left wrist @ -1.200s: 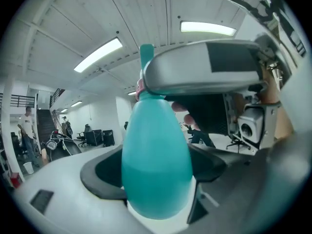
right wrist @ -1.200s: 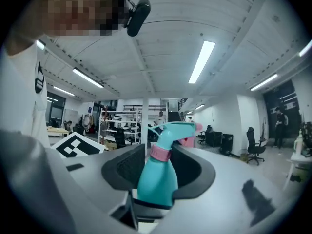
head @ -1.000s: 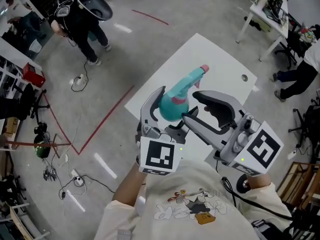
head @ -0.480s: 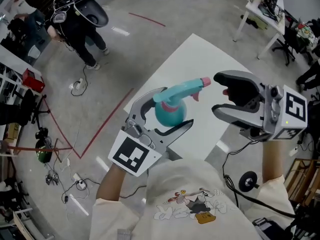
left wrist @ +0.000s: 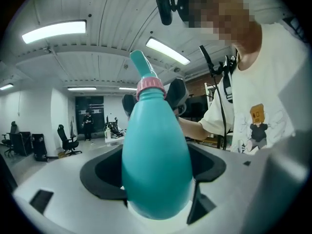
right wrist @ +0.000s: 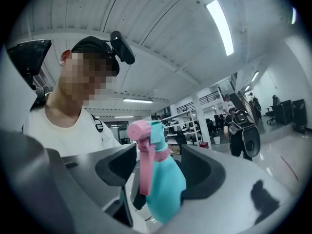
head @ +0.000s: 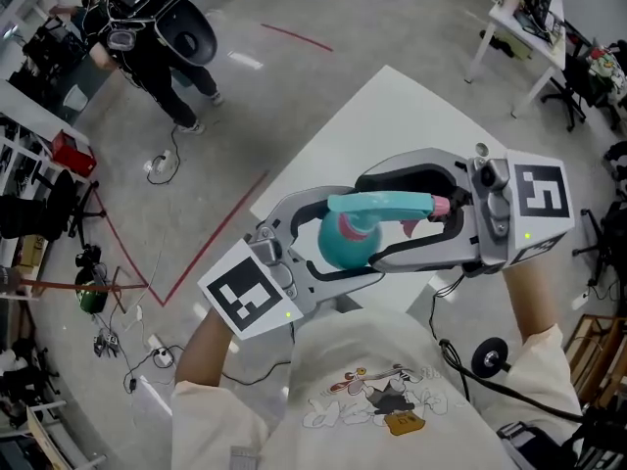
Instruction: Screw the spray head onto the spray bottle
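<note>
A teal spray bottle (head: 345, 241) with a pink collar is held up in the air, lying almost level. Its teal spray head (head: 382, 204) and pink nozzle (head: 439, 205) point right. My left gripper (head: 351, 238) is shut on the bottle's round body (left wrist: 156, 150). My right gripper (head: 370, 220) comes in from the right, open. Its jaws have just been opening, and the spray head (right wrist: 146, 130) and pink trigger (right wrist: 143, 172) sit between them with gaps on both sides. In the left gripper view the pink collar (left wrist: 151, 87) stands above the body.
A white table (head: 411, 116) with a small hole (head: 479, 151) lies below the grippers. Red tape lines (head: 211, 233) mark the grey floor. A person in black (head: 157, 37) stands at the upper left. Another desk (head: 519, 18) and chairs are at the upper right.
The left gripper swung the bottle so its head now points right. The right gripper pulled off to the right, then came back with wider jaws around the spray head.
</note>
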